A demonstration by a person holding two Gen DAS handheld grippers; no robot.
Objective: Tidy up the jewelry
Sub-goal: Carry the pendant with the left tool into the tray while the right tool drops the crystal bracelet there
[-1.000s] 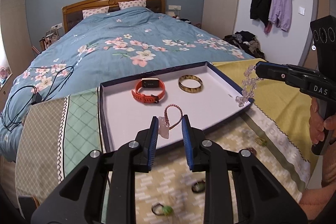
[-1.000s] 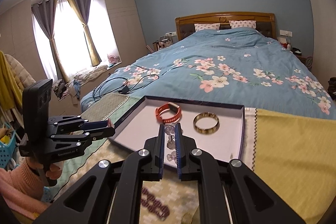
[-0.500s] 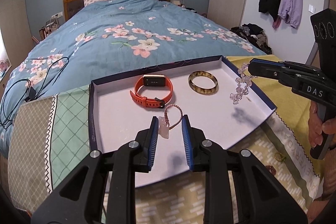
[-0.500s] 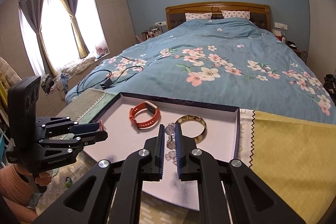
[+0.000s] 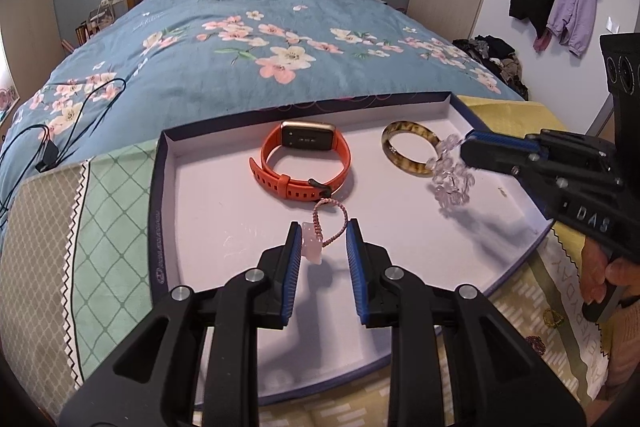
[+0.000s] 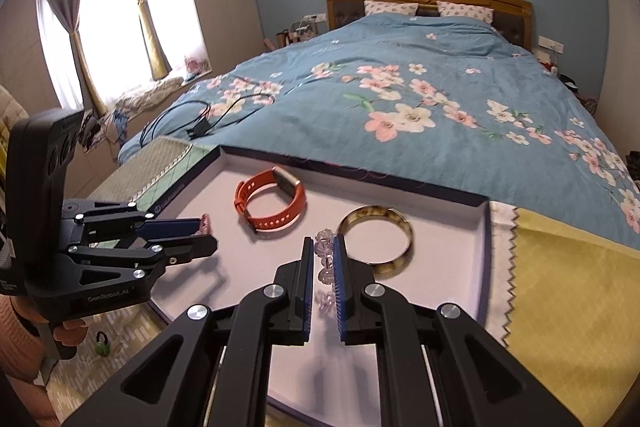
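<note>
A shallow tray with a white floor and dark rim (image 5: 157, 195) (image 6: 486, 227) lies on the patchwork cloth at the bed's foot. In it lie an orange watch (image 5: 306, 163) (image 6: 272, 205) and a tortoiseshell bangle (image 5: 412, 153) (image 6: 376, 239). My left gripper (image 5: 320, 247) (image 6: 206, 233) hangs over the tray's near part, jaws parted, with a pink cord bracelet with a pale charm (image 5: 314, 245) clinging to the left pad. My right gripper (image 6: 322, 255) (image 5: 464, 151) is shut on a clear bead bracelet (image 5: 450, 181) (image 6: 325, 267) that dangles over the tray beside the bangle.
Small loose jewelry pieces lie on the cloth outside the tray: a green one (image 6: 102, 343) at the left and dark ones (image 5: 554, 319) at the right. The bed with a blue floral duvet (image 5: 260, 39) lies beyond. A black cable (image 5: 48, 151) lies on its left side.
Both grippers have moved forward from the tray's near edge to over its floor. The bead bracelet now hangs beside the bangle. The left jaws look slightly wider.
</note>
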